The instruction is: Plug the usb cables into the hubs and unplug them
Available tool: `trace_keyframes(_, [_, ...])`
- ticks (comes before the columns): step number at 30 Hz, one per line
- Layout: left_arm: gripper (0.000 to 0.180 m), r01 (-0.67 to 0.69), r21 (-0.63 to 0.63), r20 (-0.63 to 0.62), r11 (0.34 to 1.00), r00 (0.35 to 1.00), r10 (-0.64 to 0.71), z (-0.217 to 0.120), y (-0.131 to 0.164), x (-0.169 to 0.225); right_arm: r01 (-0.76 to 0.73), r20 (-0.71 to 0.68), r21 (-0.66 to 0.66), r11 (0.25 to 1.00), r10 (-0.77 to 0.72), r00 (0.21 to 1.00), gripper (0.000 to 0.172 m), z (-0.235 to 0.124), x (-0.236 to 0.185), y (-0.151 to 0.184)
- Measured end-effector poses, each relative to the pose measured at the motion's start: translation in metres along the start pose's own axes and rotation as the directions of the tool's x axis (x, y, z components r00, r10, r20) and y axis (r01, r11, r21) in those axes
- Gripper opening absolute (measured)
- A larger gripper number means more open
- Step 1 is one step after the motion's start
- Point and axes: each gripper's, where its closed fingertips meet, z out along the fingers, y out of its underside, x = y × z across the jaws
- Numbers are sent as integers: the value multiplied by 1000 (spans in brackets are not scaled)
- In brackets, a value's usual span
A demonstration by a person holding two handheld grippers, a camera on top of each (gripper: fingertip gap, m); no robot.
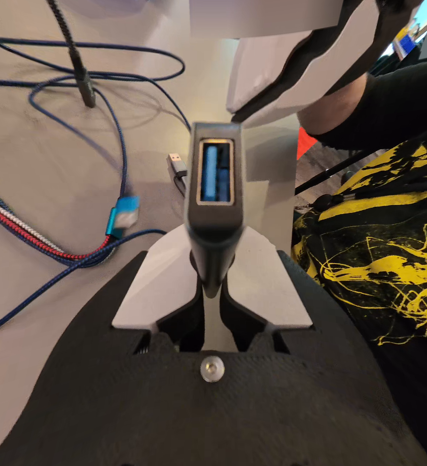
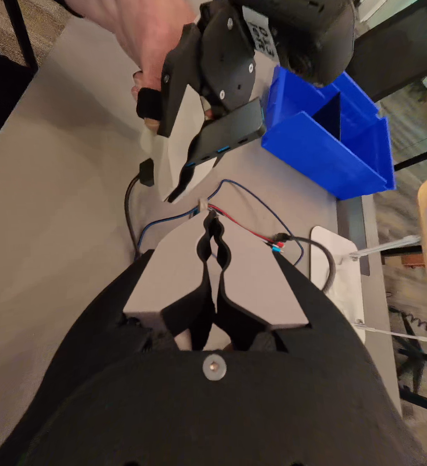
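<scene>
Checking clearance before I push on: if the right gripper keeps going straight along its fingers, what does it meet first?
Most likely the pale USB plug on the braided cables, just beyond the right gripper; depth unclear.

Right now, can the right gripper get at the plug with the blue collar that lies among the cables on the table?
Probably yes. The right gripper hangs just above the plug, with nothing between them, but its fingers are shut and must open first. The left gripper holds the hub off to the side.

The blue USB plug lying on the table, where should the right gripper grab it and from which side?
Probably grip the blue USB plug across its blue housing, coming from above, fingers on its two long sides. It lies flat on the table, metal tip exposed, braided cable trailing behind.
</scene>
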Motion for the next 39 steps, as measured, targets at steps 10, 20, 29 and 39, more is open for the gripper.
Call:
trace_keyframes(10, [11,4,-97,68,995,998,2,-4,20,-14,-252,89,7,968,250,964,0,-1,7,36])
trace_keyframes(20, [11,2,-141,98,990,995,12,-8,28,-18,-408,283,-296,864,487,826,19,84,1,76])
trace_keyframes(29, [11,8,-134,80,991,997,2,-10,31,-21,-361,283,-358,861,469,837,16,120,-4,87])
trace_keyframes(39, [10,38,-85,75,996,997,-31,-19,27,-24,-324,274,-235,916,383,882,13,110,-7,76])
